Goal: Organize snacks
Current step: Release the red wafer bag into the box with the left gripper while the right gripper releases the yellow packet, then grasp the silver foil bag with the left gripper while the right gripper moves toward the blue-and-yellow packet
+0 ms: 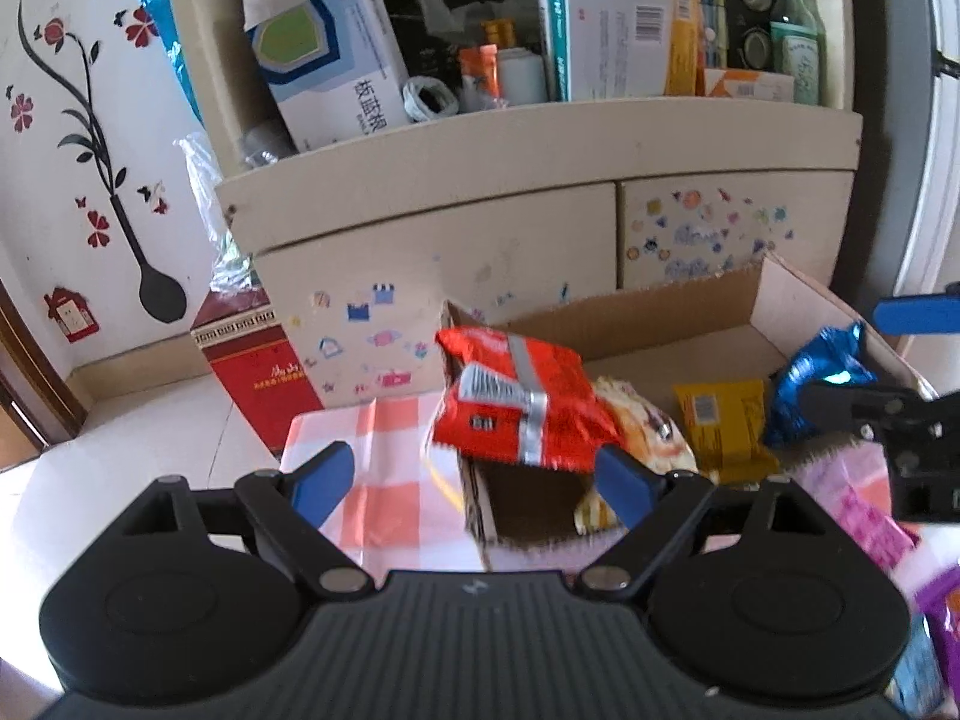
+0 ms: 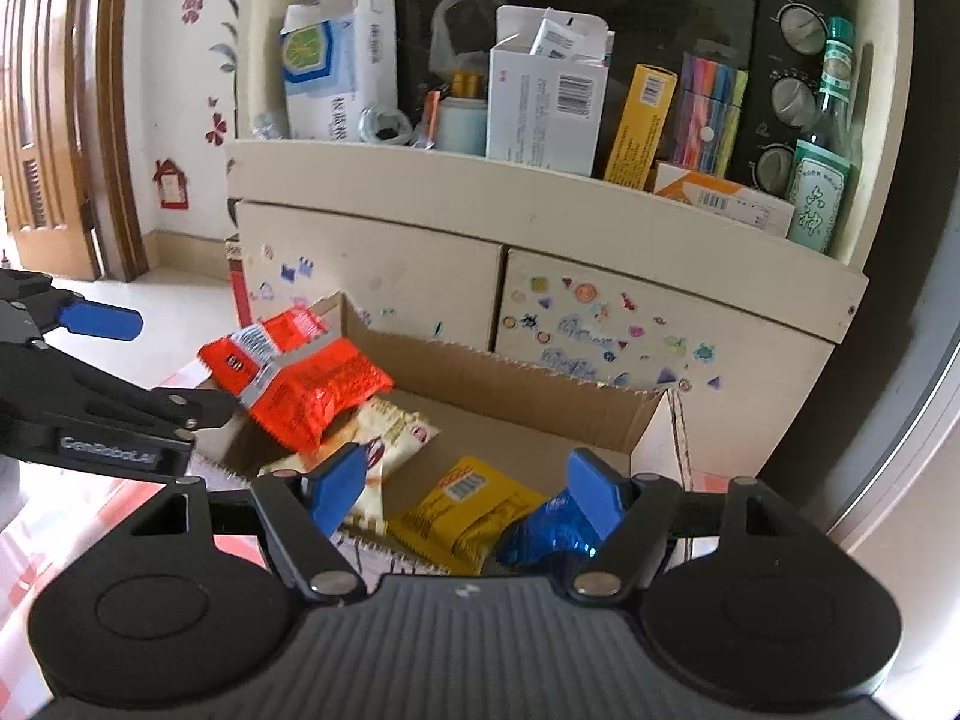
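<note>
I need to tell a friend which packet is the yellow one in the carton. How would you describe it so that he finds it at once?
Look at the open cardboard box in front of the cream cabinet with stickers. On its floor lies the yellow snack packet, flat, between a pale cream packet and a shiny blue packet. It is the only yellow one, with a white barcode label near its top.

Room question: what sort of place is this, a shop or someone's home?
Most likely a home: a sticker-covered cabinet, flower decals on the wall, and a cardboard box of snack packets on a checked tablecloth.
</note>
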`<state>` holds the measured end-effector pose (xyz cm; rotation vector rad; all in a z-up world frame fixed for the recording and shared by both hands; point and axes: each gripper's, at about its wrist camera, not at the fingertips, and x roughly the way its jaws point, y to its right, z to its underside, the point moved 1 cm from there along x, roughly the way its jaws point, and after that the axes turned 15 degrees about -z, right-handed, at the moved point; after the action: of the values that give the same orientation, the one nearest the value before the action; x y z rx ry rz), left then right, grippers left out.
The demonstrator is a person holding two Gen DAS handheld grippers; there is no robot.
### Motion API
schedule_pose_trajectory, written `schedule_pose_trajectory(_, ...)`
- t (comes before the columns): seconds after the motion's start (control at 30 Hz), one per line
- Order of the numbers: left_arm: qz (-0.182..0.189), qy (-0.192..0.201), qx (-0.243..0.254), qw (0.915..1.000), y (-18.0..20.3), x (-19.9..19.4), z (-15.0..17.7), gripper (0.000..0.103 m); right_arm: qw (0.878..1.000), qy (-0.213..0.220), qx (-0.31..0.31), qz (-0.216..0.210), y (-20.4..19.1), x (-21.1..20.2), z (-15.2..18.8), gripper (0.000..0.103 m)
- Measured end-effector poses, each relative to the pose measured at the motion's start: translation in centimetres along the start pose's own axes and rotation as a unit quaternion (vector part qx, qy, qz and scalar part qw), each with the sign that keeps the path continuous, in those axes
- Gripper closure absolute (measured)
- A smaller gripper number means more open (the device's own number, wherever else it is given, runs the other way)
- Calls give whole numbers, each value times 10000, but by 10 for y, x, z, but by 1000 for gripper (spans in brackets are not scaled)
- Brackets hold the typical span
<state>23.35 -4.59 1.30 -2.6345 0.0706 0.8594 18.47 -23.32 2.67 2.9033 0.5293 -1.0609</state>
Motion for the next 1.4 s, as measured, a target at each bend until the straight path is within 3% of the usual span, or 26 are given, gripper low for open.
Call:
schedule_pose_trajectory(0.3,202,-148,568,9981,5,-24,38,16,9996,-154,114,-217,-9,-26,16,23)
schedule_pose_trajectory(0.7,412,-612,908,9931,13,-24,78,16,9970,-689,-38,-349,-28,-65,57,23)
schedule_pose_trajectory(1.4,773,-645,1681,9806,58,-23,107,16,9833,-1665,-56,-736,-46,-93,125,21)
